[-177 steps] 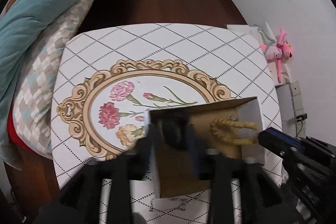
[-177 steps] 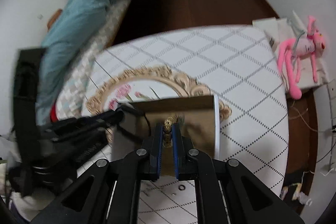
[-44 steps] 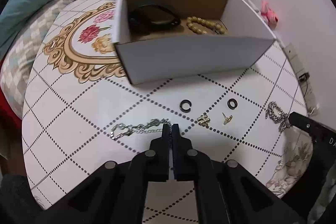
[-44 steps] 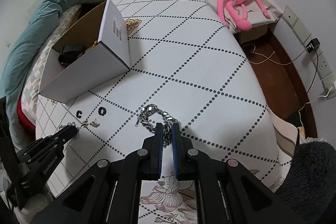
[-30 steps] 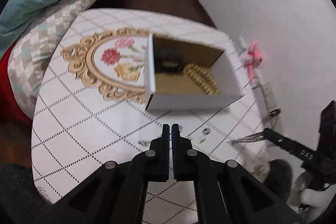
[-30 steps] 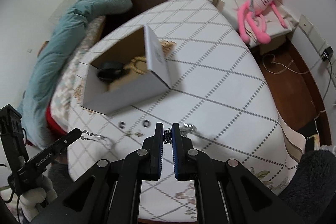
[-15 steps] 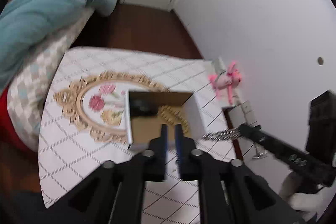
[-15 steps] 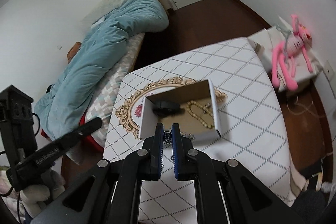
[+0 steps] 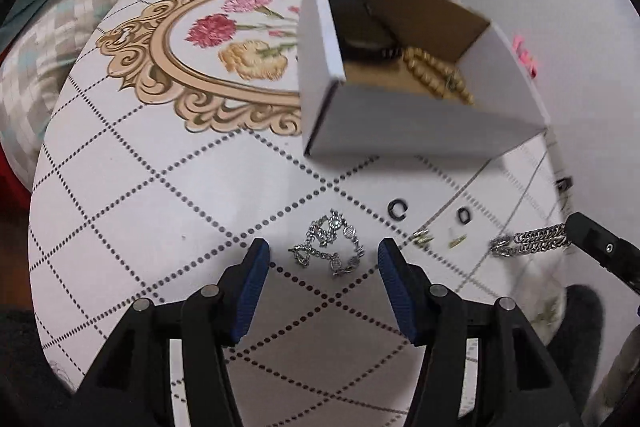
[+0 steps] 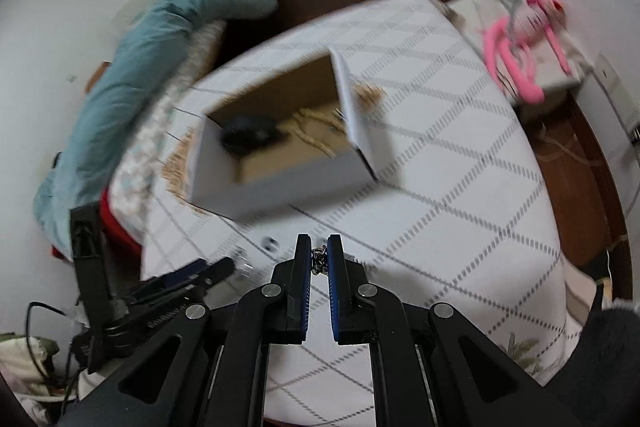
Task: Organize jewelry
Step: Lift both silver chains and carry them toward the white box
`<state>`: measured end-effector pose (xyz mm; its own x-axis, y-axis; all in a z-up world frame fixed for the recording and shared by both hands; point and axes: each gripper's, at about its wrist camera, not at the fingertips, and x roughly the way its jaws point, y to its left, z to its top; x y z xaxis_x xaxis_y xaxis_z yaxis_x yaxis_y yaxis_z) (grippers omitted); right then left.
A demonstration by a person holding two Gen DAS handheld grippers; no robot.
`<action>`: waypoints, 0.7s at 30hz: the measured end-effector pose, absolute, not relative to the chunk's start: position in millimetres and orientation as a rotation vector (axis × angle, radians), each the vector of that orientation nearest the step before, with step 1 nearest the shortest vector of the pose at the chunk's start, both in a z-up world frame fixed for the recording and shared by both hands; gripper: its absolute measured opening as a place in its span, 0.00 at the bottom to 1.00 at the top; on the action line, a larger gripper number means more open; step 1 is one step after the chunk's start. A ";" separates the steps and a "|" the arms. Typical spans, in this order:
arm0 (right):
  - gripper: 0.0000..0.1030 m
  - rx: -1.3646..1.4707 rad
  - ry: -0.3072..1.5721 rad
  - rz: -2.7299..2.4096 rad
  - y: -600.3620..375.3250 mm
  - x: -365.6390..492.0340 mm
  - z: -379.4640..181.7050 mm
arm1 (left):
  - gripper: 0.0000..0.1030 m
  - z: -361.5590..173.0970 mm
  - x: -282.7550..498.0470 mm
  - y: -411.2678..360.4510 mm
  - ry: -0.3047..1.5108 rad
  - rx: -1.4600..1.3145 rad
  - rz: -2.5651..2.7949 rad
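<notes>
The left gripper (image 9: 323, 259) hangs over the table (image 9: 140, 187) with its jaws opening, and a thin silver chain (image 9: 329, 246) lies crumpled on the cloth between the blue pads (image 9: 251, 281) — nothing presses on it. Just to its right sit two small dark rings (image 9: 397, 207) and two tiny gold pieces (image 9: 422, 237), too small to name with any certainty.

The right gripper (image 10: 319, 254) is nearly closed on a heavier silver link bracelet (image 9: 532, 243); from its own camera only a few links peek out between the fingertips, while the left view shows the rest trailing out toward the cloth, though whether the far end touches the table is hard to say.

Behind all this stands the white cardboard box (image 9: 400, 135), open on top. Its near wall hides much of the floor — a dark curved thing (image 9: 366, 35) and a string of gold beads (image 9: 434, 77) show above it. The right view is smeared with motion blur, so the box contents there are only shapes.
</notes>
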<state>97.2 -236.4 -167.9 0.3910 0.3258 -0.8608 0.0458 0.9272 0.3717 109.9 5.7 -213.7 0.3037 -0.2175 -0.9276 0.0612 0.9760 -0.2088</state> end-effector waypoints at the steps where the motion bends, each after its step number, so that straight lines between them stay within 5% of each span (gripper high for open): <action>1: 0.08 0.363 1.176 0.171 -238.3 96.0 -176.4 | 0.52 -213.5 109.2 0.5 1.235 -0.107 -0.183; 6: 0.08 0.357 1.218 0.128 -243.2 95.7 -203.3 | 0.50 -218.8 110.0 -15.6 1.218 -0.011 -0.170; 8: 0.08 0.350 1.230 0.114 -244.5 96.3 -210.5 | 0.23 -219.1 110.2 -19.0 1.206 0.011 -0.162; 10: 0.08 0.338 1.236 0.100 -244.7 96.8 -215.5 | 0.10 -219.5 111.9 -22.7 1.201 0.020 -0.173; 21: 0.08 0.355 1.218 0.120 -241.4 98.2 -204.0 | 0.03 -190.2 111.0 -10.8 1.157 -0.069 -0.223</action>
